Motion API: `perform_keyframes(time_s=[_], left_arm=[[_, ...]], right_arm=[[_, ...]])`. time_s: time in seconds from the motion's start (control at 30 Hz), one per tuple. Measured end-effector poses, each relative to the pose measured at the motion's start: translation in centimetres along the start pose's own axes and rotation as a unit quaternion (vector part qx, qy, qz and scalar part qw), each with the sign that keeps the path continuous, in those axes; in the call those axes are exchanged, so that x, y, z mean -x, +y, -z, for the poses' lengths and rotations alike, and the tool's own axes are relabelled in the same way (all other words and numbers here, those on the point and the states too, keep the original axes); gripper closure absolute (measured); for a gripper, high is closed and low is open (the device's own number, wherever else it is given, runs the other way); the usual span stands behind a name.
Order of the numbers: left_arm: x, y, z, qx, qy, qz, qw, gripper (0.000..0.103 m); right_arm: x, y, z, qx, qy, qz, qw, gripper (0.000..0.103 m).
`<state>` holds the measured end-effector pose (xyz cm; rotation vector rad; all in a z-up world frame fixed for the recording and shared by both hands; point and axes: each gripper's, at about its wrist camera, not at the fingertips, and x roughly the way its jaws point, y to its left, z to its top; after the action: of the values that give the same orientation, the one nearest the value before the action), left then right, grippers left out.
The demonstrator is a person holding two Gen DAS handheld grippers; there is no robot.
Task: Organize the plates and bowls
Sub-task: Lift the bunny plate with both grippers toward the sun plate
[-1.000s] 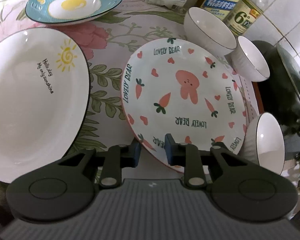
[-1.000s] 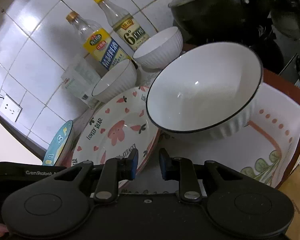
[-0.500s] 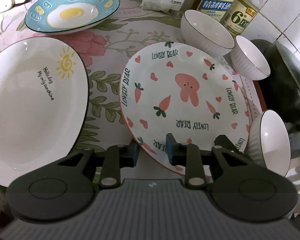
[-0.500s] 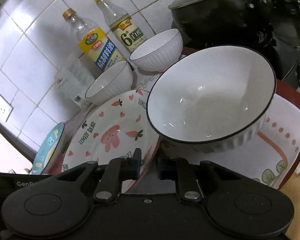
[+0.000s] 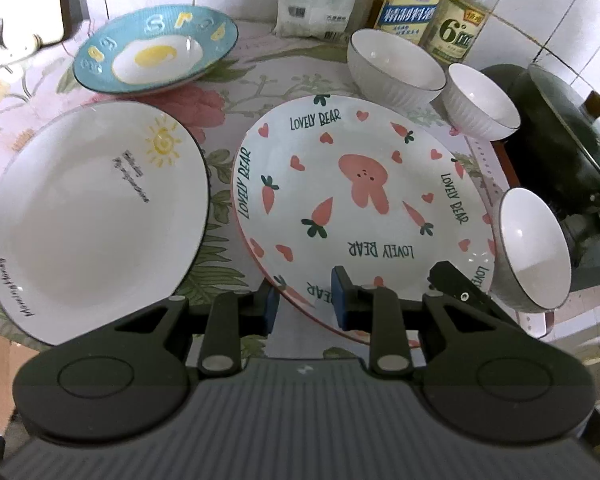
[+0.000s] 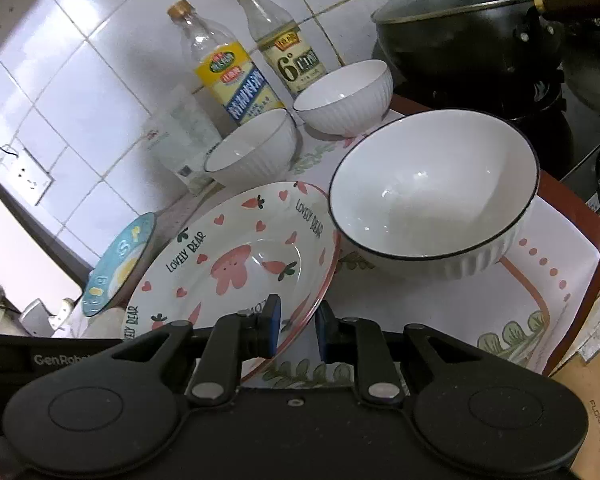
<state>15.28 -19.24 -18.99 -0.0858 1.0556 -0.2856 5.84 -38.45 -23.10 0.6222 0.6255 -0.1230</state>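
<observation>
Meanwhile, both grippers' fingers straddle the bear plate (image 5: 352, 200) rim, not yet clamped; plates and bowls sit unstacked.

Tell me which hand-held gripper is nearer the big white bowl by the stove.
Right. The right hand-held gripper straddles the bear plate rim beside the bowl; the left hand-held gripper sits farther along that rim.

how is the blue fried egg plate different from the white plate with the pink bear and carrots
The blue fried egg plate has a blue face with a white-and-yellow egg; the white bear and carrot plate is white with pink hearts, carrots and "LOVELY BEAR" lettering. The egg plate sits at the back of the table, away from both grippers; the bear plate lies nearest, its rim between the jaws of the right gripper. Both are round, shallow and hold nothing.
</observation>
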Motion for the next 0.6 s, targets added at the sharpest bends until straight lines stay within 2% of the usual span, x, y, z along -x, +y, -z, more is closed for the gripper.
perform_keyframes(time_s=[0.4,0.6], left_arm=[[6.4,-0.9,0.5,-0.017,-0.025,0.009,0.9995,0.077],[9.3,0.1,1.7,-0.009,-0.043,0.025,0.9987,0.077]], right_arm=[[5.2,2.6,-1.3,0.025,-0.001,-0.018,1.000,0.079],[7.5,4.2,-1.2,0.048,-0.010,-0.031,0.998,0.079]])
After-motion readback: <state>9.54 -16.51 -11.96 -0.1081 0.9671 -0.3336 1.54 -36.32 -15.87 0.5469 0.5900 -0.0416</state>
